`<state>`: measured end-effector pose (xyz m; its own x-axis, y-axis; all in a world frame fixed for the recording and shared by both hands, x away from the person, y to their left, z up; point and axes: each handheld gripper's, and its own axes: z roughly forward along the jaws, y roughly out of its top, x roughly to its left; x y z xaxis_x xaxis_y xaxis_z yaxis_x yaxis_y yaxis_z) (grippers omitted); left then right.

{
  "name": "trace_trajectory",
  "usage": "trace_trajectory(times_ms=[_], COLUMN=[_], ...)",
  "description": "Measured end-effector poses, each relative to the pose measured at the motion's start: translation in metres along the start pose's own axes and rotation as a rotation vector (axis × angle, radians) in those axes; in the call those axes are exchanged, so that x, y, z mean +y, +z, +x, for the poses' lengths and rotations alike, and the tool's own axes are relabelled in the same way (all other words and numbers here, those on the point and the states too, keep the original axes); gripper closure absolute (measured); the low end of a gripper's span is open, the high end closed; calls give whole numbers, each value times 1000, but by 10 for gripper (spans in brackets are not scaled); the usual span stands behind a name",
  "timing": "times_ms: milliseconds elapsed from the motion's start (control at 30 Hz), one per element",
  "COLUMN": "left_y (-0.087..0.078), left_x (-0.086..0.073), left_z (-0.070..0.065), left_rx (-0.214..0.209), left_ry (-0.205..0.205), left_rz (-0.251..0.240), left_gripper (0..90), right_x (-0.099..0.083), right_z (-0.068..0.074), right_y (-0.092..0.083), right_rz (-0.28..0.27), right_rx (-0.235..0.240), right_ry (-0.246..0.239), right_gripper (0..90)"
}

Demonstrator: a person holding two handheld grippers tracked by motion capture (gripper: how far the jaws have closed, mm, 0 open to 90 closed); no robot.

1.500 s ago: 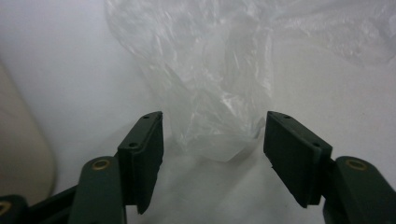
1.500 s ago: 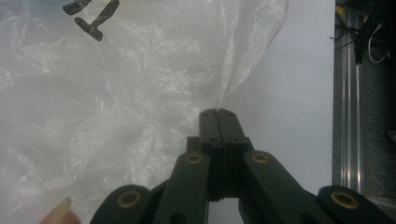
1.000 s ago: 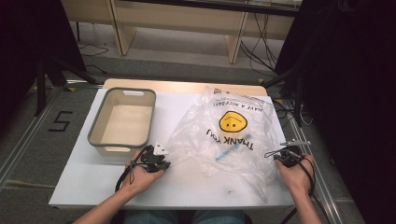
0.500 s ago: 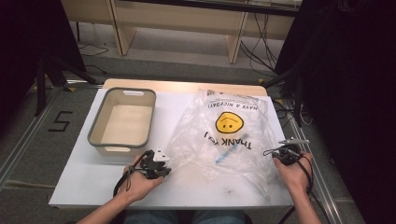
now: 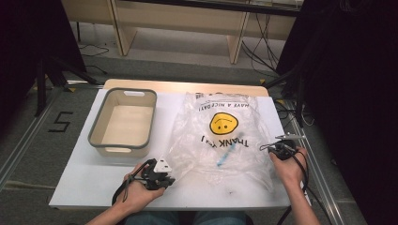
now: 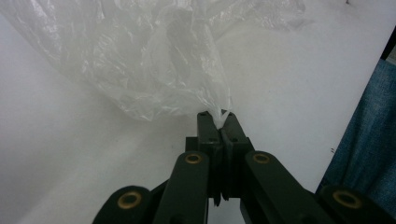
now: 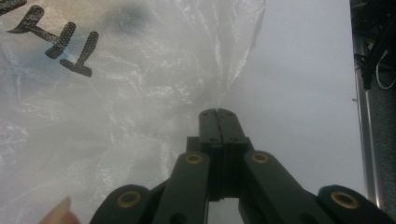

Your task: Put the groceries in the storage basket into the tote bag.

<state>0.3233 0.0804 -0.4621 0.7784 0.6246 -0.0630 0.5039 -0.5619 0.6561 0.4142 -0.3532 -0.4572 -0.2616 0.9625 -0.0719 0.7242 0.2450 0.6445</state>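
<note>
A clear plastic bag (image 5: 220,140) with a yellow smiley face and black "THANK YOU" print lies crumpled on the white table (image 5: 84,180). A thin blue object (image 5: 226,153) shows through the film. My left gripper (image 5: 170,180) is at the bag's near left corner. In the left gripper view it (image 6: 218,114) is shut, with a pinch of the bag's film (image 6: 154,60) between its tips. My right gripper (image 5: 269,148) is at the bag's right edge. In the right gripper view it (image 7: 217,111) is shut where the bag's edge (image 7: 140,93) meets its tips.
An empty grey-rimmed tub (image 5: 96,123) stands on the left half of the table, beyond the left hand. The table's near edge lies just below both hands. Cables and a metal rail (image 5: 324,187) run along the floor to the right.
The left hand has drawn back toward the near edge and slightly right, taking the bag's corner with it. The right hand has stayed put.
</note>
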Motion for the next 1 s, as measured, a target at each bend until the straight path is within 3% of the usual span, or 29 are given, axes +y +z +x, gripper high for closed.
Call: trace_trajectory(times_ms=[133,200,233,333,433,600,733,867,1000], left_y=[-2,-2,-3,-8,-12,-14,-14,-15,-15], left_x=[-4,-4,-4,-3,-3,-8,-11,-12,-13], left_z=[4,4,3,0,0,5,14,20,22], left_rx=[16,47,58,110,117,104,89,97,110], left_ry=[5,17,41,54,45,7,-50,-83,-107], left_rz=[-36,-62,-55,-85,-101,-116,-133,-158,-165], left_gripper=[856,699,604,390,316,258,244,244,247], right_x=[3,4,4,6,7,0,-9,-16,-19], right_z=[1,0,-1,-4,-4,1,7,13,14], right_y=[3,5,4,-8,-22,-38,-45,-51,-52], right_rz=[-24,-32,-36,-61,-106,-157,-203,-227,-244], right_rx=[21,33,36,24,1,44,128,168,176], right_ry=[-5,-2,9,50,45,14,46,27,16], right_gripper=[900,900,887,762,648,518,481,457,437])
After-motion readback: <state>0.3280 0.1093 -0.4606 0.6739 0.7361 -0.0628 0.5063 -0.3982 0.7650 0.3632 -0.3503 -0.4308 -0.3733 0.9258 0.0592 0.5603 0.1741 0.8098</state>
